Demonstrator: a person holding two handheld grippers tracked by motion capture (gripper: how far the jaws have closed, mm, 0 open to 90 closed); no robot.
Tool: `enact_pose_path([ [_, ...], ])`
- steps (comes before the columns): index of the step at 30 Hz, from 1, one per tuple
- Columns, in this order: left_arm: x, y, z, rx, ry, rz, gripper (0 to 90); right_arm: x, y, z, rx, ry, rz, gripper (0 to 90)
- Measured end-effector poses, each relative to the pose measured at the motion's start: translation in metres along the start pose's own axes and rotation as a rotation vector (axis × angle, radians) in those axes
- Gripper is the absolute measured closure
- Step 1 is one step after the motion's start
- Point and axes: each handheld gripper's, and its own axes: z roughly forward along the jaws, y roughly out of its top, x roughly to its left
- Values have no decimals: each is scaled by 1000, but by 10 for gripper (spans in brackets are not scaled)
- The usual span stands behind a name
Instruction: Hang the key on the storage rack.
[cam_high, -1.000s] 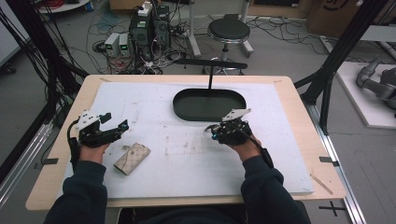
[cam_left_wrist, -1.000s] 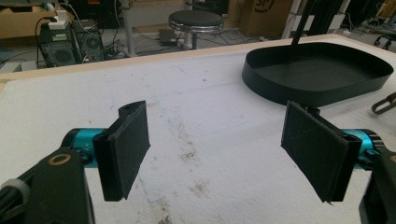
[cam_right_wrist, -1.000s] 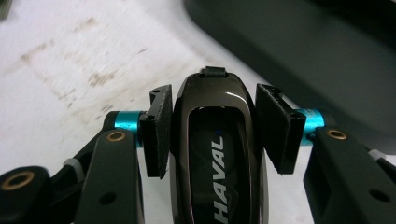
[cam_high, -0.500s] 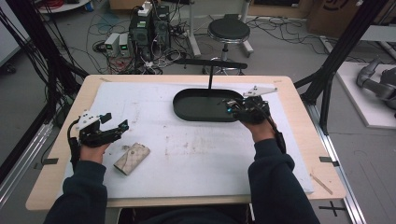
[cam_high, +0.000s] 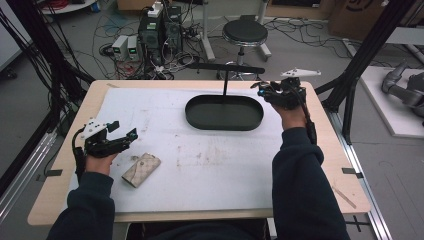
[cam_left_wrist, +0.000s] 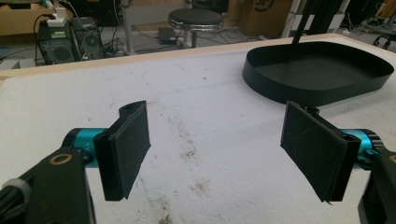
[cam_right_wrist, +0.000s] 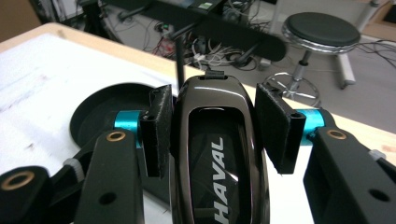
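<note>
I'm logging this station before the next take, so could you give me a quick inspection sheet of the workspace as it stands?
Surface: wooden table under a white mat, which is smudged and stained near the middle.
Job's things: dark HAVAL car key; black oval tray at the far middle, nothing seen in it.
Clutter: small beige pouch near the left hand.
Grippers: left gripper open, low over the mat; right gripper shut on the key, raised beside the tray's right end.
Cables: one trails from each gripper; tangles on the floor beyond.
Surroundings: stool, electronics boxes, black frame posts.
</note>
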Motion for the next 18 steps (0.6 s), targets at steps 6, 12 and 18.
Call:
enact_pose_path([
  [6,0,0,0,0,0,1,237,-4,14,1,-26,-34,-2,500],
  [12,0,0,0,2,0,-1,236,-7,24,5,-40,-48,13,500],
  [18,0,0,0,-2,0,0,237,-11,26,13,-14,-121,3,500],
])
